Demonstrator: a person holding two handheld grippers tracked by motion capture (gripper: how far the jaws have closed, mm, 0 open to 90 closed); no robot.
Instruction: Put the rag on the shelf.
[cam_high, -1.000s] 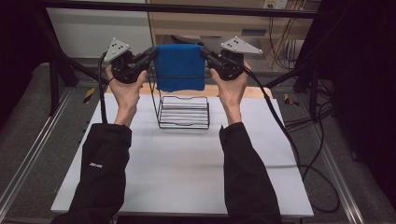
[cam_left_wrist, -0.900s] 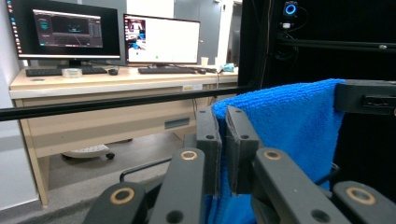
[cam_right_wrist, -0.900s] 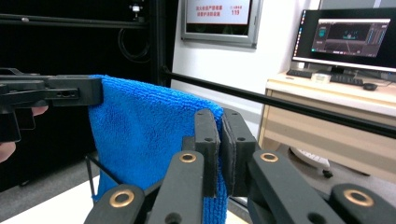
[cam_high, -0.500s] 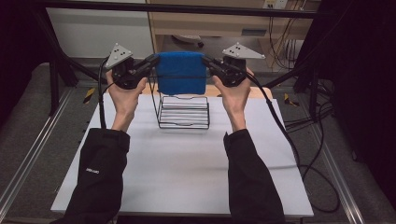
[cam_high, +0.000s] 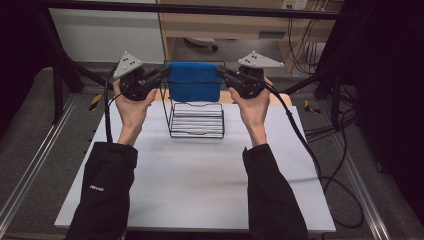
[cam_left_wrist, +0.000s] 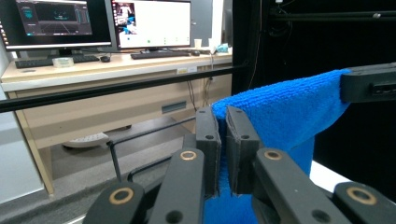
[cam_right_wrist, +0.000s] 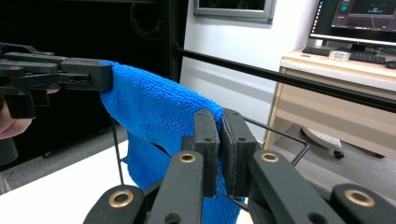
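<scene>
Cloth: the blue cloth (cam_high: 194, 81) hangs stretched between the two grippers, above the back edge of the wire rack (cam_high: 196, 120).
Left gripper: the left gripper (cam_high: 162, 75) has its jaws pinched on the cloth's upper left corner; the left gripper view shows the fabric clamped between them.
Right gripper: the right gripper (cam_high: 222, 74) has its jaws clamped on the upper right corner.
Rack: black wire, standing on the white counter (cam_high: 195, 185), between the person's hands.
</scene>
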